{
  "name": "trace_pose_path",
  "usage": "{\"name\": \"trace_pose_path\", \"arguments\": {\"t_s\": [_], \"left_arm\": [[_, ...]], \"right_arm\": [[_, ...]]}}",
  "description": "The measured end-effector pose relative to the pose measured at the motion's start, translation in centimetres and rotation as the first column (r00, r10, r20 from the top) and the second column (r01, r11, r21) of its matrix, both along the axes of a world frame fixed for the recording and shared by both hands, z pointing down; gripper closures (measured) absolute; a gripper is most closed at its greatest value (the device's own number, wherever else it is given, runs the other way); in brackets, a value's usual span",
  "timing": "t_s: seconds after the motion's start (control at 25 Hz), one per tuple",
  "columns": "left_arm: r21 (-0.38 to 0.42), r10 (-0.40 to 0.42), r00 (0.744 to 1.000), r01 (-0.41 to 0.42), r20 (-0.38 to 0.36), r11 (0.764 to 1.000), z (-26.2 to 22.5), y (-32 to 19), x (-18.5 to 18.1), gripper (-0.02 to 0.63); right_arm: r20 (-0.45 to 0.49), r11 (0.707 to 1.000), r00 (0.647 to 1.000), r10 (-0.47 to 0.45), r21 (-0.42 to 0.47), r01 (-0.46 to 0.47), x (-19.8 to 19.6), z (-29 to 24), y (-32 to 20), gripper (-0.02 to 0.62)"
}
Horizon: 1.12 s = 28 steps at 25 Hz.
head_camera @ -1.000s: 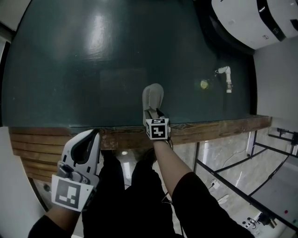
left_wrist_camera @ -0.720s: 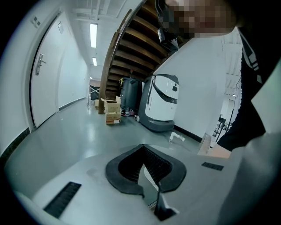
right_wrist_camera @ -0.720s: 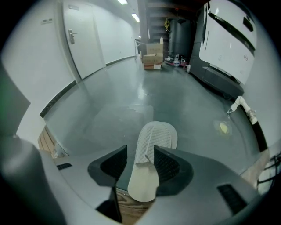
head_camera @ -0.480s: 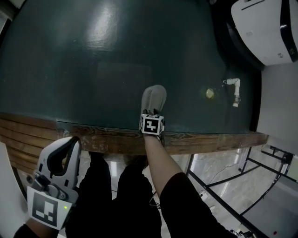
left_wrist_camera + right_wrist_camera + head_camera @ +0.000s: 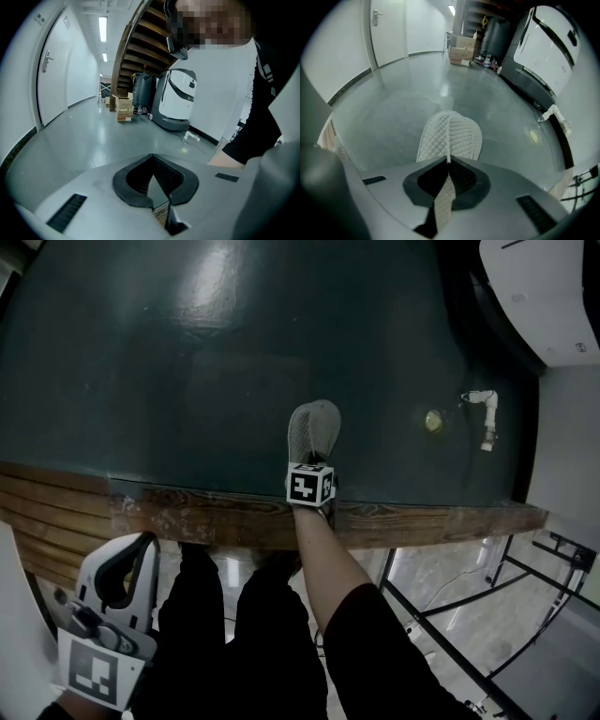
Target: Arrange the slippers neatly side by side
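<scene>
so it all hinges on how the right claw (image 5: 449,161) sits against the pale grey quilted fabric slipper (image 5: 450,136); the slipper lies flat on the dark green glossy floor (image 5: 187,381), just past the brown wooden plank edge (image 5: 216,521); its long axis runs straight away from the person, near end toward the claw, far end pointing off across the floor; the claw comes in steeply on that near end; its jaws have just been closing and are now pinched on a thin fold of the quilted fabric, so it's clamped on the slipper; the left claw (image 5: 142,542) sits low at the left, on the person's side of the plank edge and well apart from the slipper, tips together with nothing between them; I only make out one slipper shape, can't tell if a mate is tucked against it; my guess is any drag or turn falls to the right hand, it's by far the nearer one
</scene>
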<state>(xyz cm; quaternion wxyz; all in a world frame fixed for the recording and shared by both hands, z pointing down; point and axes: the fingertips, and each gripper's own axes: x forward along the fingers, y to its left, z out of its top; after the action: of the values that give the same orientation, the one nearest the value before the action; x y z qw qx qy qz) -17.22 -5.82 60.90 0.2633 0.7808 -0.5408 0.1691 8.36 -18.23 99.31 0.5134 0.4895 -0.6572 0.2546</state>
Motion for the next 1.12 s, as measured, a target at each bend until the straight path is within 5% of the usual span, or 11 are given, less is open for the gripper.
{"name": "trace_pose_path", "arguments": {"t_s": [0.56,0.8,1.12], "left_arm": [[0.084,0.034,0.999,-0.034,-0.002,0.996,-0.4,-6.1,3.7,0.606],[0.075,0.042,0.999,-0.042,0.008,0.996,0.2,-6.1,4.2,0.606],[0.056,0.051,0.999,-0.052,0.021,0.997,1.3,-5.8,5.6,0.606]], "right_arm": [[-0.044,0.996,0.996,0.074,0.051,-0.072,6.9,-2.9,-3.2,0.589],[-0.036,0.981,0.981,0.192,0.026,-0.192,10.7,-1.9,-3.5,0.589],[-0.002,0.974,0.974,0.225,0.011,-0.225,12.5,0.6,-2.8,0.588]]}}
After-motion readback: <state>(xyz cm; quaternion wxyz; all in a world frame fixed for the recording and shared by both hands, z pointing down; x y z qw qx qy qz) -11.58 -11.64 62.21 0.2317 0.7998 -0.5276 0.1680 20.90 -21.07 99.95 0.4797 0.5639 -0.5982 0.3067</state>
